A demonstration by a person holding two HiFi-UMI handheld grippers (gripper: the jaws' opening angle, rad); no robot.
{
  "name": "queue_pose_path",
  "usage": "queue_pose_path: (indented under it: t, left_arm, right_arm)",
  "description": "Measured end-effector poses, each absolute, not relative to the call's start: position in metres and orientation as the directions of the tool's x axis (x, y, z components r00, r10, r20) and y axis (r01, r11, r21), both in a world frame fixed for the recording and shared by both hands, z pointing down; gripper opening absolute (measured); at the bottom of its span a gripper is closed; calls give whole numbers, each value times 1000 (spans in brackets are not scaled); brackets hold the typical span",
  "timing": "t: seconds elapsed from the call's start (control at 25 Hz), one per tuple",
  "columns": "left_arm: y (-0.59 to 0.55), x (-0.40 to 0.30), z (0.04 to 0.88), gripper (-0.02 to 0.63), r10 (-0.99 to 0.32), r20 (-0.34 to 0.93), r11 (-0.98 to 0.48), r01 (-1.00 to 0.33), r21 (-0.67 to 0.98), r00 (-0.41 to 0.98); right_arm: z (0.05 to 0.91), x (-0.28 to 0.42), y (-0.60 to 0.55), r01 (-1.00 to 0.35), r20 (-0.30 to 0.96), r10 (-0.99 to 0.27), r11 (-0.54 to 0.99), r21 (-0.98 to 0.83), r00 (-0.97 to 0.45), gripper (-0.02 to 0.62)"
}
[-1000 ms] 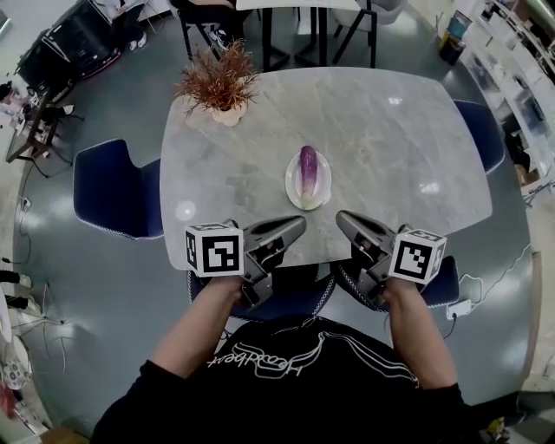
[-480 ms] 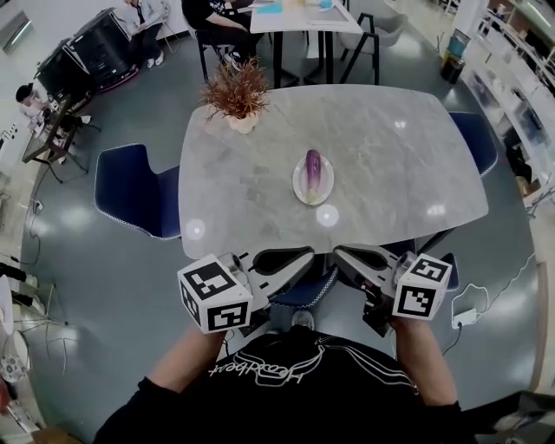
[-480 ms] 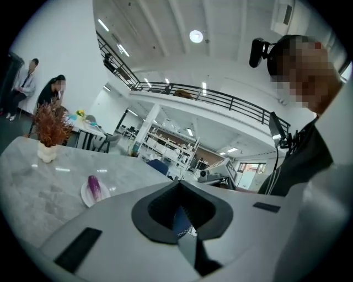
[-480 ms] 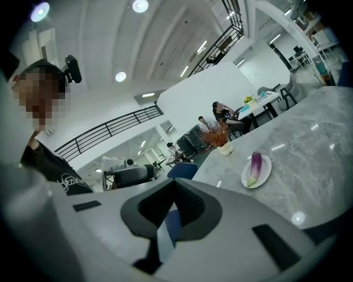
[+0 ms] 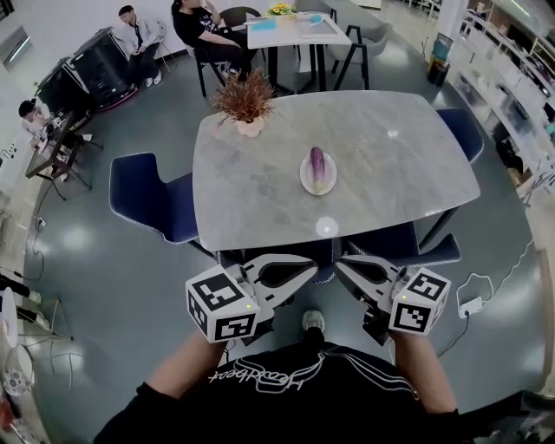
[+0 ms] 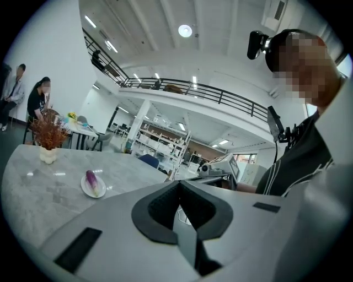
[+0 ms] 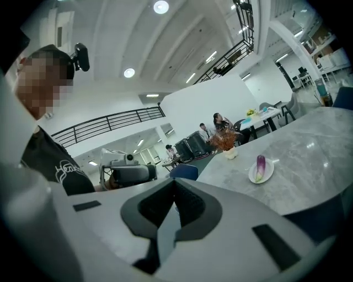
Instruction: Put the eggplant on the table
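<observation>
A purple eggplant [image 5: 317, 165] lies on a small white plate [image 5: 305, 179] near the middle of the grey marble table [image 5: 390, 147]. Both grippers hang in front of the table's near edge, over the floor and well short of the plate. My left gripper [image 5: 313, 264] and my right gripper [image 5: 340, 263] point inward, tips close together. Each is shut with nothing between its jaws. The left gripper view shows the eggplant [image 6: 91, 179] far off at the left. In the right gripper view the eggplant [image 7: 260, 164] is far off at the right.
A potted dry plant [image 5: 245, 102] stands at the table's far left corner. Blue chairs sit at the left [image 5: 147, 204], the right [image 5: 455, 130] and the near side [image 5: 399, 244]. People sit at a further table [image 5: 286, 26]. A white power strip [image 5: 473, 305] lies on the floor.
Both grippers have drawn back from the table's near edge and now hang over the floor. The table and plate look further off. The left gripper's cube has rolled. The eggplant stays on its plate.
</observation>
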State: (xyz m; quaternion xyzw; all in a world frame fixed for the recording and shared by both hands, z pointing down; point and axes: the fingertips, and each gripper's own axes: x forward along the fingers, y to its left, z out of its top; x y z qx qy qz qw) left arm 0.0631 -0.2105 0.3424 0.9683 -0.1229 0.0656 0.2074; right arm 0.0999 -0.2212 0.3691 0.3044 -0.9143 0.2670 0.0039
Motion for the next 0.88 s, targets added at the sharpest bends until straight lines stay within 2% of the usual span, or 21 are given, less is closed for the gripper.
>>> queue_pose_path:
  t: [0.24,0.6,0.88]
  left_arm:
    - [-162,40,341,8,-194,201,-905,-255,341,960]
    - [-97,3,354,8,-220,215,-892,-285,352,952]
    - [-66,-13,349,8,-225,190,-877,-284,387,955]
  right_arm:
    - [361,70,-168,-566,170,-555,692,-449,-814,6]
    - [367,32,-104,-548,149,-552,684,-481,-820,6]
    - [358,22,-75,-584,163,-579,678,-447,-798,6]
